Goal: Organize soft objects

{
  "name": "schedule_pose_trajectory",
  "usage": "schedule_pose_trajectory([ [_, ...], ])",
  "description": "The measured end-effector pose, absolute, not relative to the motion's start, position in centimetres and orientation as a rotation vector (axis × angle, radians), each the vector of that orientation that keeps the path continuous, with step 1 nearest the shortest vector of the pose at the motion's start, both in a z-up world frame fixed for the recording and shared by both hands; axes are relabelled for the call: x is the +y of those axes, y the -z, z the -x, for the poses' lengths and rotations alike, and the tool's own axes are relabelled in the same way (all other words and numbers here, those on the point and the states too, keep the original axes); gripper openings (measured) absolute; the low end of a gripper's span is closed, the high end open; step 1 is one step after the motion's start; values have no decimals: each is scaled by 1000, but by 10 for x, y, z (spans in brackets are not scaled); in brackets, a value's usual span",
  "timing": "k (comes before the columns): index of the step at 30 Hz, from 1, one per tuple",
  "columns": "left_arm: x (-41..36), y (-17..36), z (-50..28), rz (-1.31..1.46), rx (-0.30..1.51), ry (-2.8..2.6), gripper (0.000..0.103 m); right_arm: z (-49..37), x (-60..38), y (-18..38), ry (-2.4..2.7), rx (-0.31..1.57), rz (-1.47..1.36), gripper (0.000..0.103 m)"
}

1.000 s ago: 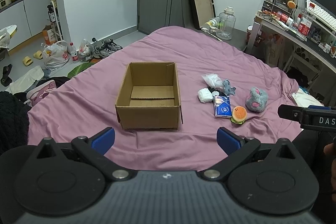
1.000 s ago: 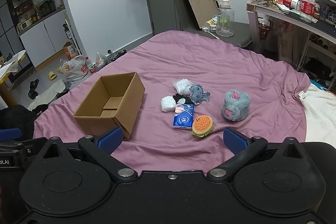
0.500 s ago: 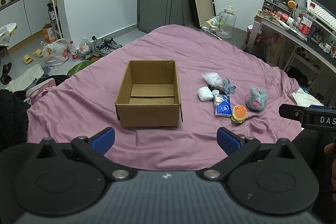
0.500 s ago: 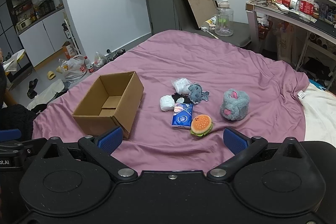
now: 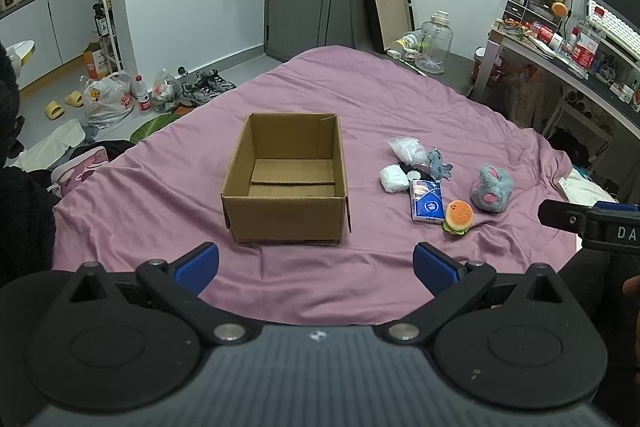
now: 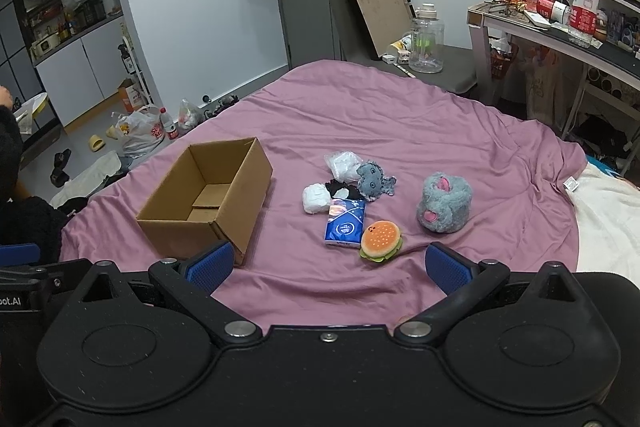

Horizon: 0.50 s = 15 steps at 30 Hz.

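Both tongs (image 5: 316,267) (image 6: 328,265) wide open, empty | purple bedspread (image 6: 400,115): cardboard box (image 5: 285,183), soft toys | cluttered bedroom

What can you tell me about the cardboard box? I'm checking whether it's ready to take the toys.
The cardboard box is plain brown corrugated card, rectangular, open at the top with no flaps standing above its rim. It sits upright on the purple bedspread, left of the pile of soft items and apart from them. Inside, only the folded bottom flaps show; nothing lies in it. Neither gripper touches it.
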<state>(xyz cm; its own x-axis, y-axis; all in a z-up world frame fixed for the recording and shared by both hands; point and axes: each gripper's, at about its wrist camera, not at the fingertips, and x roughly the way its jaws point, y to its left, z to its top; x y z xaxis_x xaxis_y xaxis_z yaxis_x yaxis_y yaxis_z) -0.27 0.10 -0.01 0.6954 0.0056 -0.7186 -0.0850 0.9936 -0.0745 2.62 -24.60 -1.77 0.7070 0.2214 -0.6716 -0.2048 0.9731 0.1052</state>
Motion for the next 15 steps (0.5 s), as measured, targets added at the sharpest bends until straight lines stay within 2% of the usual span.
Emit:
schedule_pose_trajectory([
  [15,-4,5,-12,87,820,-47,102,-37,-264,25,-228,756,-43,103],
])
